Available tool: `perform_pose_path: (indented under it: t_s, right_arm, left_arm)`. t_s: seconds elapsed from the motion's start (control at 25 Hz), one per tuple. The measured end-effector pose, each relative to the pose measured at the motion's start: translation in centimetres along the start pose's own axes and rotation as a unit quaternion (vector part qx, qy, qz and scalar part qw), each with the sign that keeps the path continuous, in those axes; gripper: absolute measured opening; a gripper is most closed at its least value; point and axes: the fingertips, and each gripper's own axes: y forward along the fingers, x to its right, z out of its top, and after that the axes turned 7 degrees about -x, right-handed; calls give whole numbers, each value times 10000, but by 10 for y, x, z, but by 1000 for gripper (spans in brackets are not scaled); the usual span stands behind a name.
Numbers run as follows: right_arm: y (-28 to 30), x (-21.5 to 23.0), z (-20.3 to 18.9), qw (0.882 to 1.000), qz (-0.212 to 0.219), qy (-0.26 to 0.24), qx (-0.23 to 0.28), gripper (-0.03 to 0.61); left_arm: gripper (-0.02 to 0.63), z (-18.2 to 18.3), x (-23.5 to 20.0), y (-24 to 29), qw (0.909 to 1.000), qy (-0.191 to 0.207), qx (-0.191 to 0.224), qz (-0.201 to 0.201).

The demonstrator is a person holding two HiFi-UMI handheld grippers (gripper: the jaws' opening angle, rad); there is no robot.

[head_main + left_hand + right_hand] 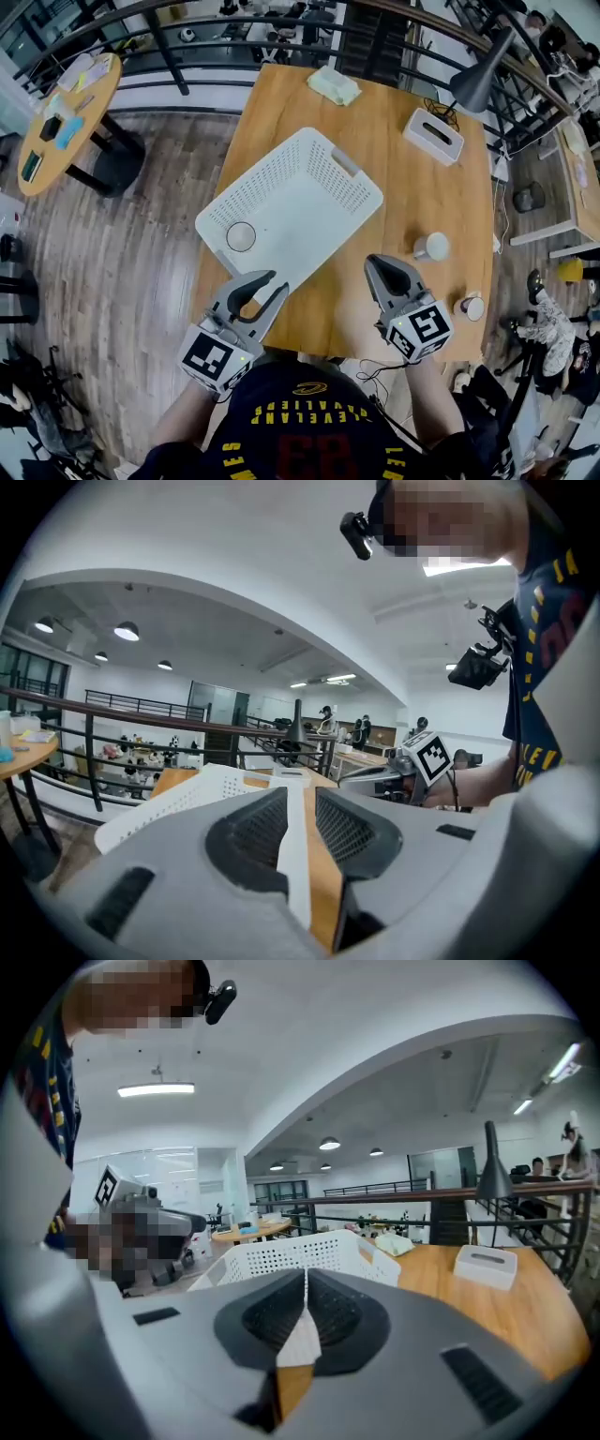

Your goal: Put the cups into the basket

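A white perforated basket [309, 192] lies on the wooden table [441, 197], with one white cup [241, 236] in its near left corner. A second white cup [432, 247] lies on the table to the right of the basket. A third cup [469, 307] stands near the table's right front edge. My left gripper [274, 286] hovers at the basket's near edge, jaws a little apart and empty [302, 794]. Nothing is held in my right gripper [382, 264], which sits right of the basket's near corner, and its jaws are shut [306, 1274].
A white tissue box [433, 136] and a pale folded cloth [335, 86] sit at the table's far side. A black lamp [483, 80] leans over the far right corner. A railing [187, 28] and a round side table [66, 117] stand beyond.
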Motion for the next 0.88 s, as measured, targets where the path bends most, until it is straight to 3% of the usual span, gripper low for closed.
perform_pose_path:
  t_s: [0.16, 0.32, 0.68, 0.88]
  right_arm:
    - [-44, 4, -21, 9993, -231, 295, 56, 14]
    - [-82, 14, -38, 9960, -584, 662, 126, 14]
    - [-163, 25, -68, 9835, -1428, 951, 573, 14]
    - [-192, 32, -83, 9794, -1619, 1021, 639, 14]
  left_arm:
    - [16, -12, 45, 20, 9983, -382, -79, -440]
    - [11, -16, 91, 42, 9948, -499, -116, -876]
    - [12, -9, 171, 79, 9940, -154, -61, -1086]
    - [12, -9, 206, 92, 9933, 10, -82, -1152]
